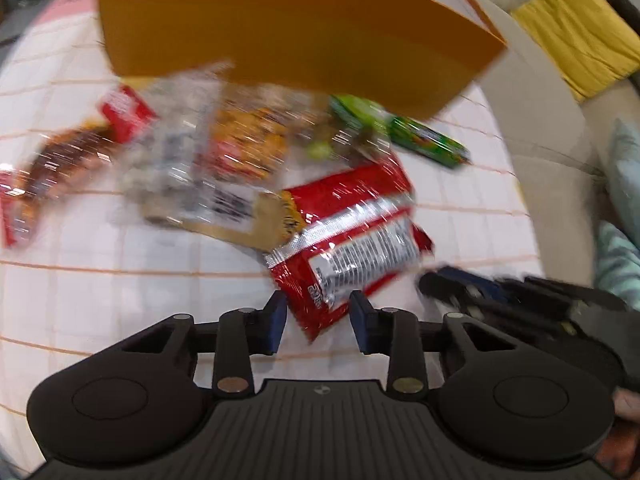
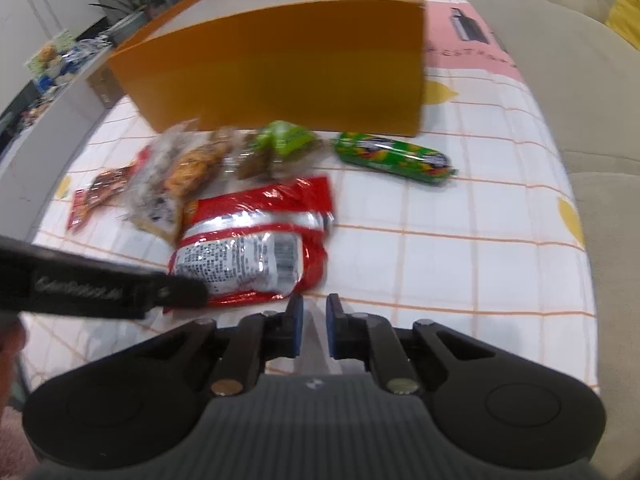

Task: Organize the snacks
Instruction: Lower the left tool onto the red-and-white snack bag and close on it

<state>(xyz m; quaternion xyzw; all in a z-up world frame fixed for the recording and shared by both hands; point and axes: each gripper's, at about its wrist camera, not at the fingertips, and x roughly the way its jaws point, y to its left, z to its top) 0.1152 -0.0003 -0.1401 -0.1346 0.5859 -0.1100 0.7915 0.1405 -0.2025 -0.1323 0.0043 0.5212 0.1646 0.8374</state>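
Nearest us, our left gripper (image 1: 318, 320) is clenched on a corner of the one red packet (image 1: 348, 240), which lies on the checked tablecloth (image 2: 460, 260). Our right gripper (image 2: 312, 328) is clenched just beside it; whether it pinches anything we cannot tell. Beyond lie one green roll (image 2: 396, 156), four blurred packets (image 2: 160, 196) and one orange box (image 2: 280, 72), its top cut off.

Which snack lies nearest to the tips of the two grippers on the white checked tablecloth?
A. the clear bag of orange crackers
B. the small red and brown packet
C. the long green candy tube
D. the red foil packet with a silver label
D: the red foil packet with a silver label lies just in front of both grippers, the other snacks farther toward the orange box.
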